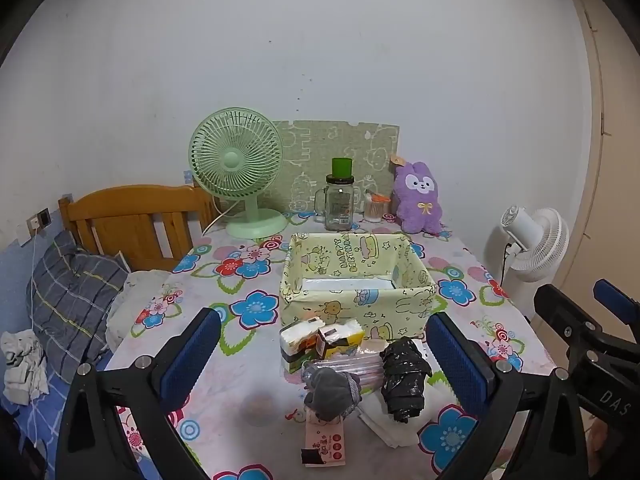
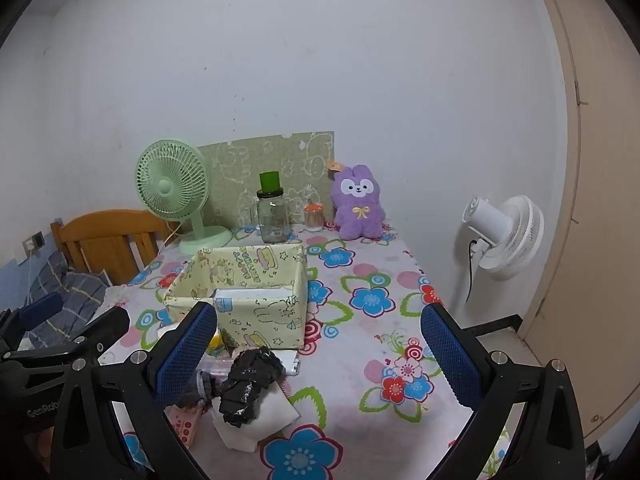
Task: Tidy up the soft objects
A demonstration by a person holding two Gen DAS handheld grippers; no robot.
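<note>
A pile of soft things lies at the near side of the flowered table [image 1: 248,392]: white tissue packs [image 1: 302,338], a yellow pack [image 1: 342,334], a grey sock [image 1: 332,394], a crumpled black plastic bag [image 1: 404,376] and a white cloth [image 1: 380,420]. Behind the pile stands an empty pale-yellow fabric box [image 1: 356,304] with a cartoon print. A purple plush rabbit [image 1: 418,198] sits upright at the far edge. My left gripper [image 1: 322,318] hovers open over the pile, holding nothing. My right gripper [image 2: 318,310] hangs open to the right of the black bag [image 2: 248,384] and the box [image 2: 256,312].
A green desk fan [image 1: 236,168], a glass jar with a green lid [image 1: 339,204] and a small swab jar [image 1: 374,208] stand along the far edge by the wall. A white floor fan [image 2: 504,236] is off the table's right side. A wooden headboard [image 1: 132,224] and a pillow [image 1: 72,292] are on the left.
</note>
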